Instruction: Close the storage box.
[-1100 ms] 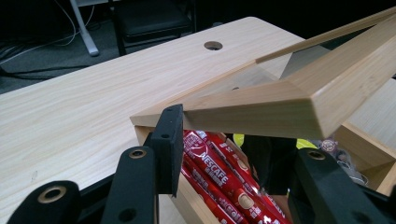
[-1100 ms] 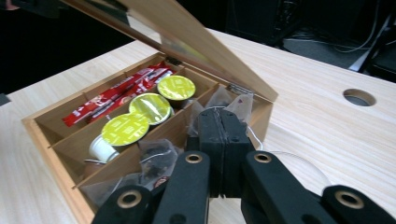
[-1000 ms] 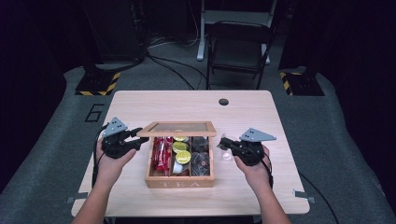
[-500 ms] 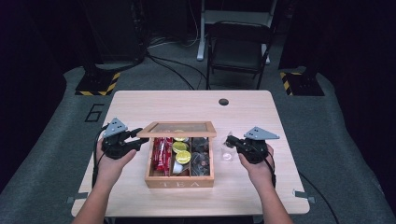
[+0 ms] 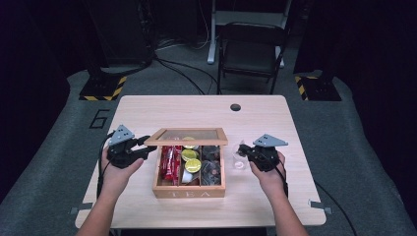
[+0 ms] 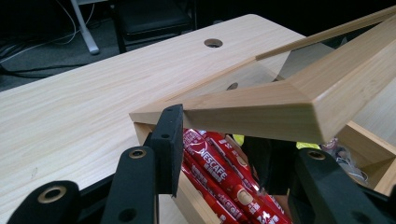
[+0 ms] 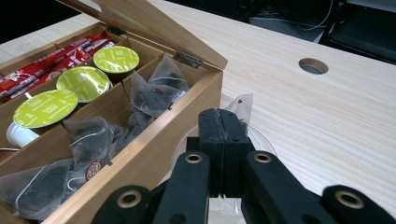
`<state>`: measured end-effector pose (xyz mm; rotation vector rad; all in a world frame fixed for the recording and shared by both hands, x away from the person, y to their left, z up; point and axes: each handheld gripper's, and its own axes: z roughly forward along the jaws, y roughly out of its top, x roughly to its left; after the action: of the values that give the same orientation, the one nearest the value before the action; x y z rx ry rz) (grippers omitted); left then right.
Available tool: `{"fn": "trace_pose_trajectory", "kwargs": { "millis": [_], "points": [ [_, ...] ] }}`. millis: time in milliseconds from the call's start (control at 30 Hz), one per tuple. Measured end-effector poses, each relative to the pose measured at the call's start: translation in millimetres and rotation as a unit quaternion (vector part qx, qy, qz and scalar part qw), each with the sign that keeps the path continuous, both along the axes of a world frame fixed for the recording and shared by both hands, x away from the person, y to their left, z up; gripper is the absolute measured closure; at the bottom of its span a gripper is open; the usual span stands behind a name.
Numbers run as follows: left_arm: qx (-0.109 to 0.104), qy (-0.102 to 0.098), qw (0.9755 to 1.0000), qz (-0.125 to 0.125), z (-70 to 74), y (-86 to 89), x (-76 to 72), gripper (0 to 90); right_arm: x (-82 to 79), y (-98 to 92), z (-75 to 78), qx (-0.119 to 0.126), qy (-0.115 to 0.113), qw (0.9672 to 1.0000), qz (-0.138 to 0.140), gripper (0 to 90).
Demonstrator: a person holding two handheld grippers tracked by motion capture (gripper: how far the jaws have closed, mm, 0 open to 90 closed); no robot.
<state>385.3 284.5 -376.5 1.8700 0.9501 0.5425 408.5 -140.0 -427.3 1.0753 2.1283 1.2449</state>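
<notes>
A wooden tea box (image 5: 189, 192) stands in the middle of the table, its glass-paned lid (image 5: 187, 136) raised part way. My left gripper (image 5: 146, 149) is shut on the lid's left edge (image 6: 261, 112) and holds it up. Inside lie red Nescafe sticks (image 6: 215, 168), green capsules (image 7: 84, 81) and several tea bags (image 7: 154, 93). Right of the box, my right gripper (image 5: 242, 147) is shut on a clear tea bag (image 7: 243, 105), whose tip pokes out past the jaws. A small clear dish (image 7: 261, 140) sits just under it.
The pale wooden table has a round cable hole (image 5: 235, 107) at the back. A dark chair (image 5: 251, 49) stands behind the table. Bare tabletop lies left and right of the box and along the back.
The right gripper has edged slightly to the right, away from the box. The left gripper and the lid have kept still.
</notes>
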Motion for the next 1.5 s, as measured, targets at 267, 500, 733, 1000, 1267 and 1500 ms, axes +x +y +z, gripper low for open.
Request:
{"fn": "trace_pose_trajectory", "kwargs": {
  "millis": [267,500,733,1000,1267,1500],
  "points": [
    [0.000,0.001,1.0000,-0.001,-0.1,0.3,0.1,57.9,3.7,2.7,-6.1,-0.015,0.001,0.9999,-0.004,90.0],
    [0.000,0.001,1.0000,-0.001,-0.2,0.3,0.0,57.9,5.1,3.4,-9.1,-0.018,0.007,0.9998,-0.002,89.9],
    [0.000,0.001,1.0000,-0.002,-0.3,0.5,0.2,57.9,5.7,1.4,-11.4,-0.011,0.012,0.9998,-0.012,80.5],
    [0.000,0.002,1.0000,-0.002,-0.3,0.3,-0.1,57.9,3.3,2.0,-9.9,-0.009,0.006,0.9998,-0.015,76.7],
    [-0.001,-0.005,1.0000,-0.005,4.2,1.2,-3.0,57.9,-5.8,15.8,6.6,-0.014,-0.016,0.9998,0.002,63.1],
    [0.000,-0.012,0.9999,-0.006,7.1,0.1,-6.5,56.9,-16.7,36.8,32.2,-0.007,-0.041,0.9984,0.039,57.8]
  ]
}}
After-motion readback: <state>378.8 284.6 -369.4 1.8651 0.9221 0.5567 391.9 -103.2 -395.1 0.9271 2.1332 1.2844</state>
